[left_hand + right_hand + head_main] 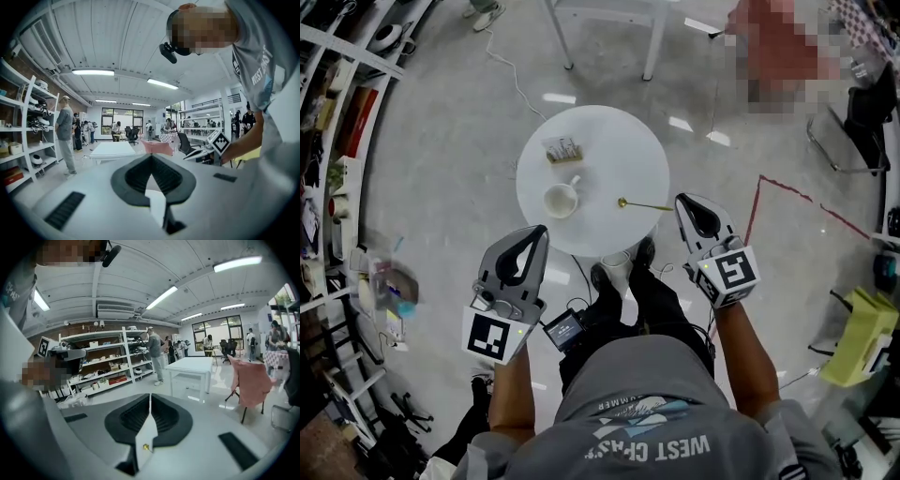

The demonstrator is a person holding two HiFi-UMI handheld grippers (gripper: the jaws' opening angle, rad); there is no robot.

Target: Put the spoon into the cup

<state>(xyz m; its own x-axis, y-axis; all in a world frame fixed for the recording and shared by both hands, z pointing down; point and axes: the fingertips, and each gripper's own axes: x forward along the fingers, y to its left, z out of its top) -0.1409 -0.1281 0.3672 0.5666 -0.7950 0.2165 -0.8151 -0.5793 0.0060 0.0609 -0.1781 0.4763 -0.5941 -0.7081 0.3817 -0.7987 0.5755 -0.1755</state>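
Gold spoon lies handle-first toward the nearer right gripper, bowl end toward the cup; that gripper and the left gripper both hold their jaws together.

Grey floor; round white table just ahead of left gripper and right gripper; shelving beyond the left; strip lights overhead.

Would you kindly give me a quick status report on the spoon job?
Left gripper shut, empty. Right gripper shut, empty. Spoon lying on table, right of cup, not yet in. Nothing between spoon and cup.
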